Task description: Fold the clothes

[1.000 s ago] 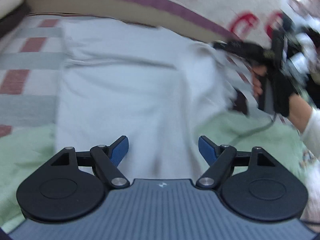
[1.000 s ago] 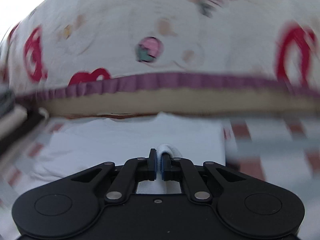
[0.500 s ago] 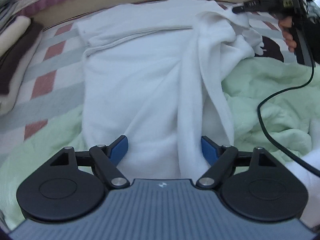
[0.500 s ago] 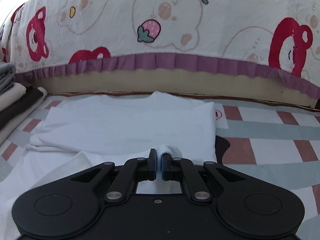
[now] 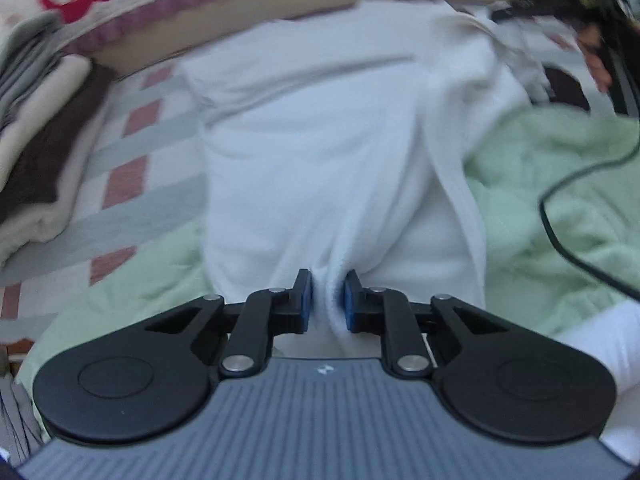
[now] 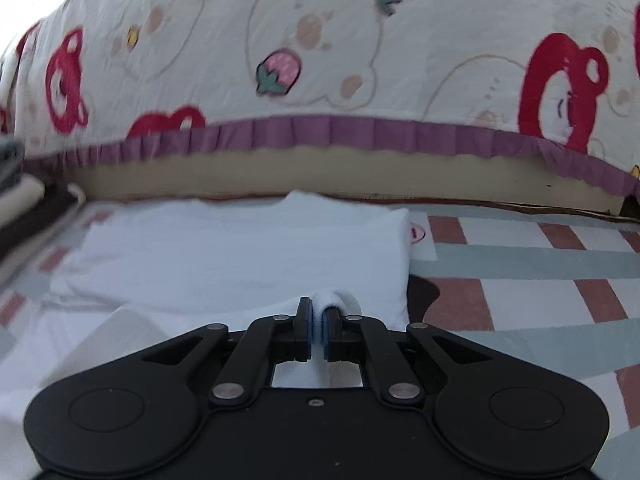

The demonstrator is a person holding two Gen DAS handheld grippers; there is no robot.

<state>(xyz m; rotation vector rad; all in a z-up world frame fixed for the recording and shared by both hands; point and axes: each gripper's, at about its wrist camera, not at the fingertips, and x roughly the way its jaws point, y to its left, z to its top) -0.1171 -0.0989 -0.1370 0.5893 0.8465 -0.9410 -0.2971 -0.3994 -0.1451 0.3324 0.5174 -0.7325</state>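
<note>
The white garment (image 5: 320, 152) lies spread on the checked mat (image 5: 132, 176), its near end over a green blanket (image 5: 540, 184). The left gripper (image 5: 325, 300) pinches a fold of its near hem. The right gripper (image 6: 316, 330) clamps a bunched edge (probably a sleeve).

One white garment (image 5: 320, 152), one green blanket (image 5: 552, 184) at three o'clock, one stack of folded cloths (image 5: 36, 128) at nine o'clock, and two tools: left tool (image 5: 326, 300), right tool (image 6: 316, 330).
</note>
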